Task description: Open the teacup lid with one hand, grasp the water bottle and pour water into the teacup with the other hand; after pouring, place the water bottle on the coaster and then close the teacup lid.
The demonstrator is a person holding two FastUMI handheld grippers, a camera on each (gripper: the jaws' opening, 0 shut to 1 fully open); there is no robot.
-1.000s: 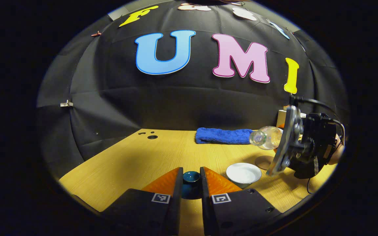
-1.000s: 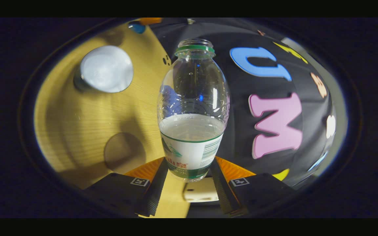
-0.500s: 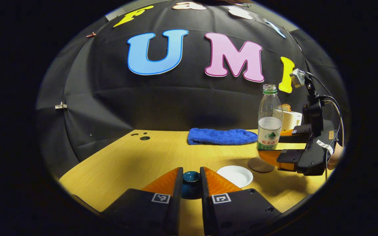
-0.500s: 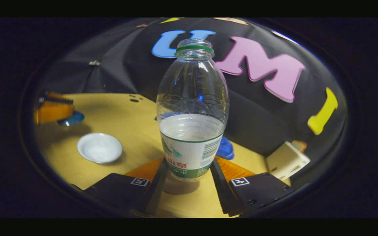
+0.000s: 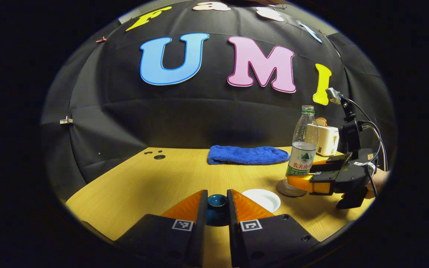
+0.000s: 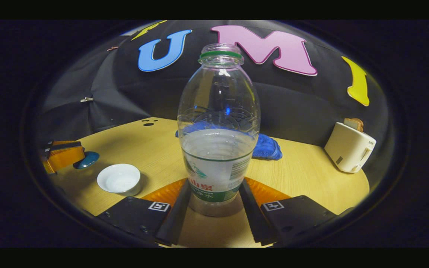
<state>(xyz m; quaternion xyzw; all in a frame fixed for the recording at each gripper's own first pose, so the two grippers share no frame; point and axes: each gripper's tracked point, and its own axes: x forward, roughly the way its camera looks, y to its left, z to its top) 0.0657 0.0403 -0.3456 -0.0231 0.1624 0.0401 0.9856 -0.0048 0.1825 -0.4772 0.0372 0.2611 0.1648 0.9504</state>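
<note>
The desk is a light wood-grain surface; near its far left edge are small dark holes.

A folded blue towel lies along the far edge of the desk, near the booth wall. In the right gripper view the towel is partly hidden behind the water bottle.

A cream toaster stands at the far right of the desk, with a slice of bread protruding from its top.

The water bottle is upright, uncapped and roughly half full. Its base stands over the round coaster; whether it already rests on the coaster cannot be determined. The right claw pinches the water bottle low on its labelled section, one finger on each side. In the left gripper view, the right claw reaches in from the right edge of the desk, with cables rising from its body.

The white teacup stands open just left of the coaster, apart from it. In the right gripper view the teacup is well left of the water bottle.

The left claw pinches the dark blue teacup lid between both fingers, left of the teacup. In the right gripper view the left claw and the teacup lid appear at the far left, beyond the teacup.
</note>
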